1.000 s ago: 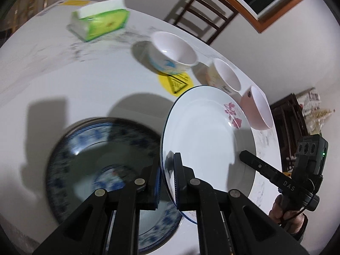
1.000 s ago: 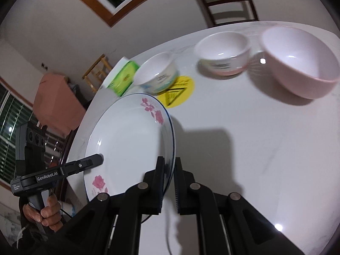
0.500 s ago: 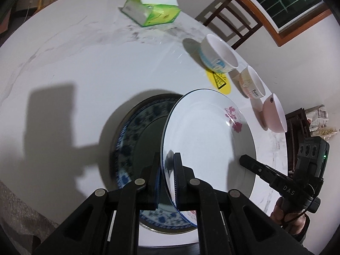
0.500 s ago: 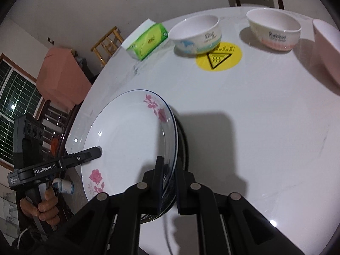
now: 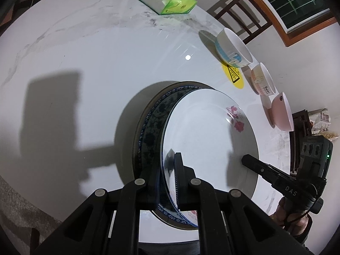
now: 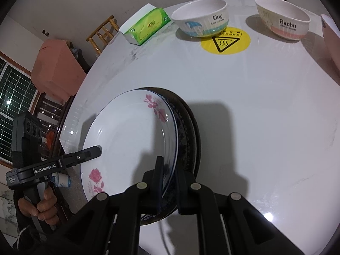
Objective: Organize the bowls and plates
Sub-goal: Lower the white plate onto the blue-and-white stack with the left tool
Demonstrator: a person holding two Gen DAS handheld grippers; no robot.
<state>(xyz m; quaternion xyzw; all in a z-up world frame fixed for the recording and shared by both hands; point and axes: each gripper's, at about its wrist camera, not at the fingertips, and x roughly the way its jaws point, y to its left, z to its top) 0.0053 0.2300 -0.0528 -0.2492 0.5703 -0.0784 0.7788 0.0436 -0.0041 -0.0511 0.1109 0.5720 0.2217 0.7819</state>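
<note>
Where both tongs meet: on opposite rim edges of one plate, low over the round white marble-look table [image 6: 244, 110].
Left gripper [image 5: 167, 174]: fingers clamped on the near rim of the white shallow plate with pink rose prints [image 5: 204, 140]; seen also from the right wrist view at the plate's far-left edge [image 6: 96, 149].
Right gripper [image 6: 169, 176]: fingers closed on the same plate's rim [image 6: 131, 140] (blue edge line visible between the pads); seen from the left wrist view at the plate's right edge [image 5: 247, 160].
White plate position: directly above the dark blue-patterned plate with a brownish rim [image 5: 148, 127], tilted; contact between the two cannot be told.
Blue-patterned plate: flat on the table near its edge, showing as a crescent beside the white plate [image 6: 188, 131].
Bowl row (far side of table): white bowl with blue cartoon print marked "Dog" [image 6: 200, 18], cream bowl with pink band marked "Rabbit" [image 6: 282, 18], plain pink bowl [image 5: 280, 111], each apart from the next.
Yellow round heat-warning sticker [image 6: 226, 40]: on the tabletop, just in front of the "Dog" bowl.
Green tissue box [image 6: 146, 26]: on the table, left of the bowls.
</note>
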